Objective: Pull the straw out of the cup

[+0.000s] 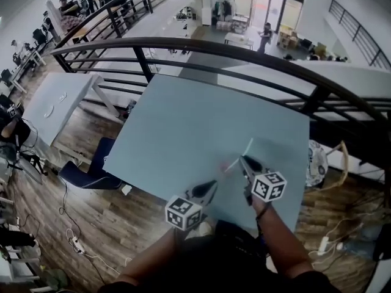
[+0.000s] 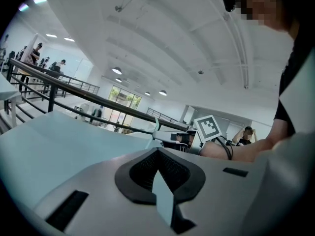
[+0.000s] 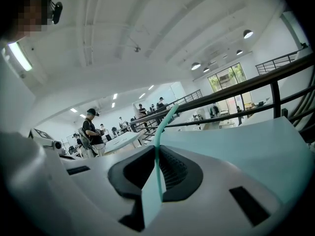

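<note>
Here, right gripper (image 3: 157, 156) clamps the teal straw (image 3: 157, 140) — left gripper (image 2: 158, 155) closed, empty.

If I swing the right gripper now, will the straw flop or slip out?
Probably light and fairly stiff: the thin straw stands up past the right gripper without drooping. Its top curves over, so that end may wobble. The jaws are shut on a narrow, smooth-looking stem, so a hard swing could slip it.

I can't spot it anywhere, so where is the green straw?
The thin teal-green plastic straw is pinched in the right hand-held gripper, over the right part of the pale blue table in the head view.
</note>
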`<state>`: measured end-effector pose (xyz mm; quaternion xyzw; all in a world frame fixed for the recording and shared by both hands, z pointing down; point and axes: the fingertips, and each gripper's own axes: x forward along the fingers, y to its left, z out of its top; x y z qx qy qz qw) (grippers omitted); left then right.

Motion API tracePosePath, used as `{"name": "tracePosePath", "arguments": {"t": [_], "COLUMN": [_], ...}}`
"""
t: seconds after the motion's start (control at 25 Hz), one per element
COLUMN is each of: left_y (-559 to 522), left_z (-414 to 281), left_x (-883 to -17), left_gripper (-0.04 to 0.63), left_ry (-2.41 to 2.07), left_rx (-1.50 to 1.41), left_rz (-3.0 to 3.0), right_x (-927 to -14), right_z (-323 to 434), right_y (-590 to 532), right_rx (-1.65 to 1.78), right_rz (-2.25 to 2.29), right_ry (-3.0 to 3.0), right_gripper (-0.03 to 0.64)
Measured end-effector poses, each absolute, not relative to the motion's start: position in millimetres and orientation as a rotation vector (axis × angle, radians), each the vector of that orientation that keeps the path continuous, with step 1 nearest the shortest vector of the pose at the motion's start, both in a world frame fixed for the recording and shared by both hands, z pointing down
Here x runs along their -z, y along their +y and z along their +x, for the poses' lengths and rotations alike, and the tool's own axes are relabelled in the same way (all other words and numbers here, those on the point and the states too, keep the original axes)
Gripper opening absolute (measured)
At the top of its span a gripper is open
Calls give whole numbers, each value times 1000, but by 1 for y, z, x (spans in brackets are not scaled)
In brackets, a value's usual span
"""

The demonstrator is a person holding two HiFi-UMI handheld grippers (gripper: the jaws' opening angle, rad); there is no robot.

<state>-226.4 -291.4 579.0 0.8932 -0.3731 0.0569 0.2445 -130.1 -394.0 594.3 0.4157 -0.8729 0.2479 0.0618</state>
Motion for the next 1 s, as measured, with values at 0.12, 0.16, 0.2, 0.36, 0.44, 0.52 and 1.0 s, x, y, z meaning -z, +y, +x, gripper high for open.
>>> {"name": "tracePosePath", "arguments": {"t": [0.12,0.16,0.2,0.36,0.44,0.52,1.0], "left_y": [-284,-281,-277,-262,-257,-251,-229], "left_z": [-227,-226,-225,-219,-217,-217,-174], "left_x": [-564,-558,-553,-542,-541,-541,-520], "left_gripper": [11,11,11,11,11,11,11], "left_ry": [-1014,-1011,-1008,-1001,-1013,-1029,-1096], "left_rx": [-138,-132,-122,-78,-83,-98,-90], "left_rz": [2474,2482,2488,2498,2504,2513,2540], "right_x": [-575,-571,-569,-563,-558,-555,-543], "right_z": [-133,-133,-132,-128,-127,-128,-103], "right_y": [-379,-373,-367,-344,-334,-321,-280], "right_rx": [-737,-734,-734,-735,-725,-706,-680], "right_rz": [1263,1262,1261,1269,1260,1251,1101], "right_ry": [-2663,-2670,-2677,-2687,-2696,-2697,-2760], "right_gripper": [40,38,40,38,38,40,40]}}
